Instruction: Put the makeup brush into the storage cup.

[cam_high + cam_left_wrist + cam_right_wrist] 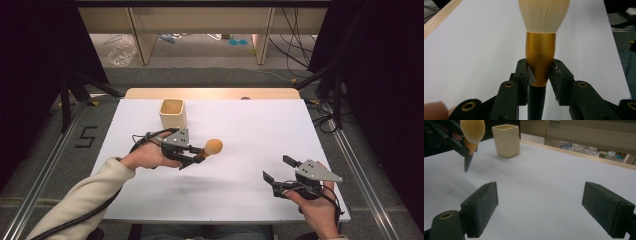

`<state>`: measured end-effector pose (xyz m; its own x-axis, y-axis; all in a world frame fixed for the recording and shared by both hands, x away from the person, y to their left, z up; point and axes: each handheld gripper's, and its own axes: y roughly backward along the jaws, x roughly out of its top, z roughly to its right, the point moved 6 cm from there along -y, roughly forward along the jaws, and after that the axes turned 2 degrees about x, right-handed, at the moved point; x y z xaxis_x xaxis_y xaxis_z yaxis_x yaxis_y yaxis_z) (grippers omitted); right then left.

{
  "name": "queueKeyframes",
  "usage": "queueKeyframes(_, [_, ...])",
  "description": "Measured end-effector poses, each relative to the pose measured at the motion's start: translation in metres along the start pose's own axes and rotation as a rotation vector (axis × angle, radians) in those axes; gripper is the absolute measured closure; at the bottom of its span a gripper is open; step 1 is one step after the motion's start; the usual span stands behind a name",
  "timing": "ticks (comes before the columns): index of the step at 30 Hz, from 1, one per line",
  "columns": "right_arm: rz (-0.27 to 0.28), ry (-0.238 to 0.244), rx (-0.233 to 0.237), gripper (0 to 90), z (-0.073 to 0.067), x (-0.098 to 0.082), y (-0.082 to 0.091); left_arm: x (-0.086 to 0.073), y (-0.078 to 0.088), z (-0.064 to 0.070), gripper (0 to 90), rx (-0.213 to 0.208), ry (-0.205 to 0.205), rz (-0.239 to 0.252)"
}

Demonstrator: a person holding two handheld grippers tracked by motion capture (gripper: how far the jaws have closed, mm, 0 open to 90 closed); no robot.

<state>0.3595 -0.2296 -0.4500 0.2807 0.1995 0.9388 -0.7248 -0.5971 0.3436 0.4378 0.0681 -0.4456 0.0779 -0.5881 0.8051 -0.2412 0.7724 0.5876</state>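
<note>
- Black pads point(522, 75) of the left gripper point(539, 75) are clamped on the gold ferrule of a makeup brush point(540, 50), one pad on each side, just where the ferrule narrows into the dark handle.
- Beyond those pads the pale bristle head fans out and away; behind them the handle runs back between the jaws. Gripping at the ferrule likely gives the firmest hold and keeps the bristles uncrushed.
- From the high view, the left gripper point(196, 153) holds the brush point(212, 147) off the white table point(250, 125), bristles pointing away from the hand.
- Just past the brush, off to the hand's far side, stands a cream square cup point(173, 113), upright and open-mouthed, apart from the bristles; it is probably where the brush is meant to go.
- Right gripper point(544, 207) rests apart from all this, its two pads wide open with nothing between them, seemingly waiting; in the high view it point(277, 170) sits near the table's front edge.
- Count: one brush, one cup, two grippers.
</note>
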Motion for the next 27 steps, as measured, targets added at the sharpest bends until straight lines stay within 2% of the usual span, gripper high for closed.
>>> queueKeyframes(6, [0.011,0.000,-0.002,14.6,-0.0001,0.0006,-0.0004,0.0017,0.0017,0.0008,69.0,0.000,0.008,0.021])
queueKeyframes(20, [0.008,-0.001,-0.003,14.6,0.0001,0.0006,-0.0002,0.0022,0.0078,-0.0017,69.0,0.013,0.003,0.032])
queueKeyframes(21, [0.007,-0.001,-0.003,14.6,0.0001,0.0005,-0.0002,0.0027,0.0072,-0.0009,69.0,0.013,0.013,0.047])
queueKeyframes(27, [0.009,-0.002,-0.005,14.6,0.0003,0.0005,-0.0002,0.0026,0.0085,-0.0013,69.0,0.018,0.021,0.055])
